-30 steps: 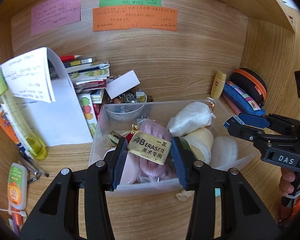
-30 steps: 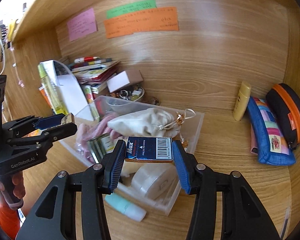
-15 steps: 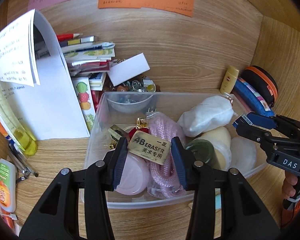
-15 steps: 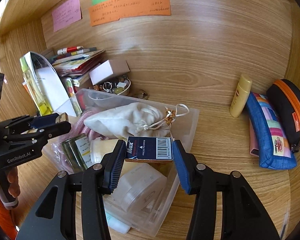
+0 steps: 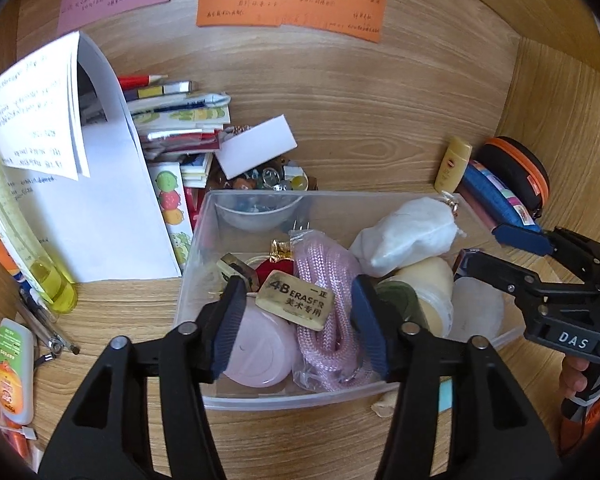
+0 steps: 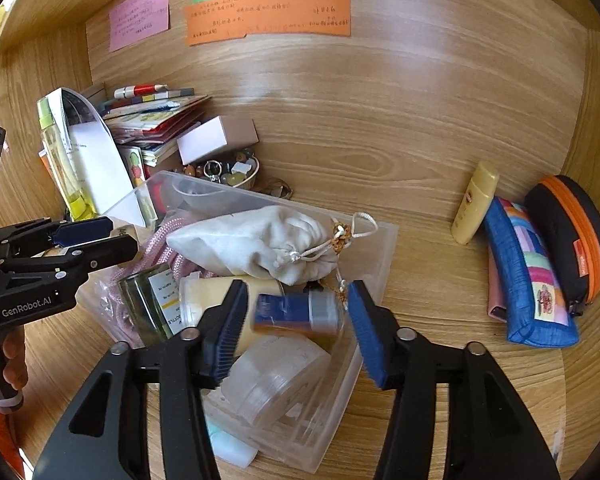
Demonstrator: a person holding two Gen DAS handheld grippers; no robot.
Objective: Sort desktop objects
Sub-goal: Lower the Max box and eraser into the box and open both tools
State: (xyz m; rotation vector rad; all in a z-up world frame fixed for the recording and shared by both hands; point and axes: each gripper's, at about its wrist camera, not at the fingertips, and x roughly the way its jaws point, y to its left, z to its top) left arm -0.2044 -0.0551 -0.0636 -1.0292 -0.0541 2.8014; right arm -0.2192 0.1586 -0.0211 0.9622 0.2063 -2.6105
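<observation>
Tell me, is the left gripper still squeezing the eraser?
Apart. In the left wrist view the left gripper has just been opening; a gap shows between the right pad and the 4B eraser, which tilts over the clear bin.

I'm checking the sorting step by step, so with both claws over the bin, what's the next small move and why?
Probably lift both claws straight up and clear of the bin. The left claw and right claw have just been opening; the eraser lies loose on the pink rope, and the blue box looks blurred between spread pads, seemingly dropping, so both seem released.
</observation>
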